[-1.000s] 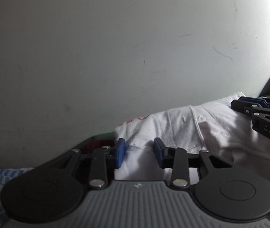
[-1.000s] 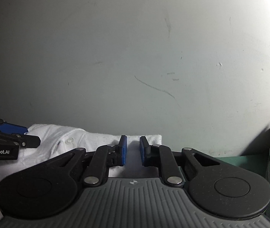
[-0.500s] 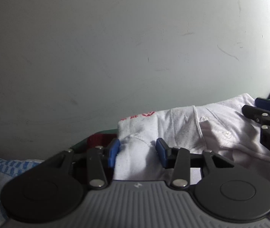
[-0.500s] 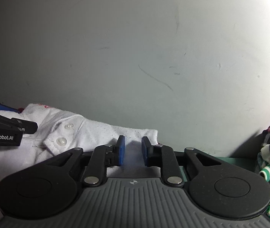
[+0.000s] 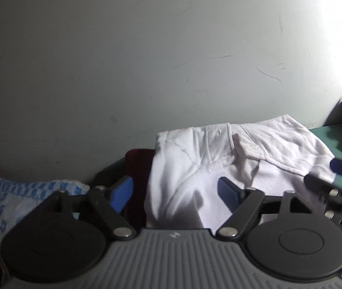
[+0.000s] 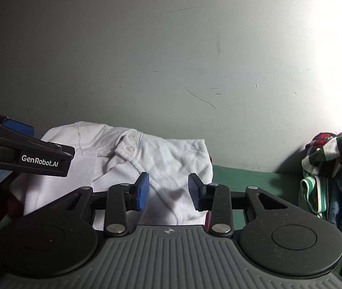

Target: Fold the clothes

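Both tongs [image 5: 174, 192] [image 6: 168, 193] opening, released soft folded white shirt [image 6: 161, 159].

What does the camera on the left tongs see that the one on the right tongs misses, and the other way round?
Only the left view shows a blue patterned cloth at its left edge.

Only the right view shows the "GenRobot.AI" lettering on the other tool's side.

Both show the folded white shirt with its buttoned collar, the green surface, the jumbled clothes pile, the scuffed wall, and their own tongs, left and right, opening clear of the shirt.
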`<state>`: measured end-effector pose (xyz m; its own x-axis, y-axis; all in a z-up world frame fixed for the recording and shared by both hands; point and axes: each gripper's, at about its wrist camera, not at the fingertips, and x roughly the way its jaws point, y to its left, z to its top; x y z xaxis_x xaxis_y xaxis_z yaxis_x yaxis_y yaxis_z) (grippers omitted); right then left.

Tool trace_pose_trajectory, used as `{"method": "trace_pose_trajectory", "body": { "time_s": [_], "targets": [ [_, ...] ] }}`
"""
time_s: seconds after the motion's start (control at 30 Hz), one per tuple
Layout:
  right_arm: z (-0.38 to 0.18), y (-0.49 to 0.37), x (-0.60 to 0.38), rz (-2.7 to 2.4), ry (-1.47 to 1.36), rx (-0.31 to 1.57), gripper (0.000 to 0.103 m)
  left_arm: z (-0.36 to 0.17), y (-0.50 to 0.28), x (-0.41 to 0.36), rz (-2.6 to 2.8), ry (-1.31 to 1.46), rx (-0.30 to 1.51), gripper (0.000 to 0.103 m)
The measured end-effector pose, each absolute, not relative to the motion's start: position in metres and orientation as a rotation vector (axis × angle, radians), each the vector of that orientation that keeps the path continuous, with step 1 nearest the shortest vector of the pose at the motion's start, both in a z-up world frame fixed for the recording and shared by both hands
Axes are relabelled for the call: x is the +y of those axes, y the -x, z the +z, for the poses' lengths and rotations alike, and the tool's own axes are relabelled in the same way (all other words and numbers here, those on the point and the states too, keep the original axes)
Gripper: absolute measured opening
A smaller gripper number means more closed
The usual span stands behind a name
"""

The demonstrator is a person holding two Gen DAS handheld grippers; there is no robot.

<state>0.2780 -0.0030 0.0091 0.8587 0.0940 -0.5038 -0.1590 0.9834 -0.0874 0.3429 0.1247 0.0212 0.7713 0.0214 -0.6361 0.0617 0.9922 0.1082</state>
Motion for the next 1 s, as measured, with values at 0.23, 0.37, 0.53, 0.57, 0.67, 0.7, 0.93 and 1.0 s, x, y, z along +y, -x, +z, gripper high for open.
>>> {"method": "trace_pose_trajectory", "body": {
  "time_s": [0.23,0.37,0.53,0.57,0.67,0.7,0.93,1.0],
  "targets": [
    [0.008,-0.247,0.012,0.124,0.062,0.567,0.067,0.021,-0.295,0.124,0.012,-0.083,0.700,0.101],
    [0.007,-0.222,0.012,0.110,0.031,0.596,0.069,0.018,-0.263,0.129,0.028,-0.061,0.725,0.102],
    [0.002,-0.189,0.009,0.094,0.021,0.633,0.075,0.014,-0.220,0.136,0.036,-0.030,0.746,0.102],
    [0.002,-0.181,0.008,0.094,0.025,0.631,0.076,0.014,-0.211,0.138,0.037,-0.028,0.746,0.102],
    [0.002,-0.157,0.004,0.076,0.033,0.625,0.083,0.016,-0.184,0.141,0.048,-0.025,0.744,0.102],
    [0.003,-0.151,0.004,0.062,0.039,0.628,0.084,0.015,-0.177,0.142,0.053,-0.028,0.745,0.102],
    [0.003,-0.106,0.001,0.055,0.075,0.599,0.084,0.017,-0.138,0.141,0.082,-0.048,0.777,0.102],
    [0.002,-0.097,-0.003,0.062,0.060,0.613,0.084,0.017,-0.128,0.138,0.088,-0.057,0.786,0.102]
  ]
}}
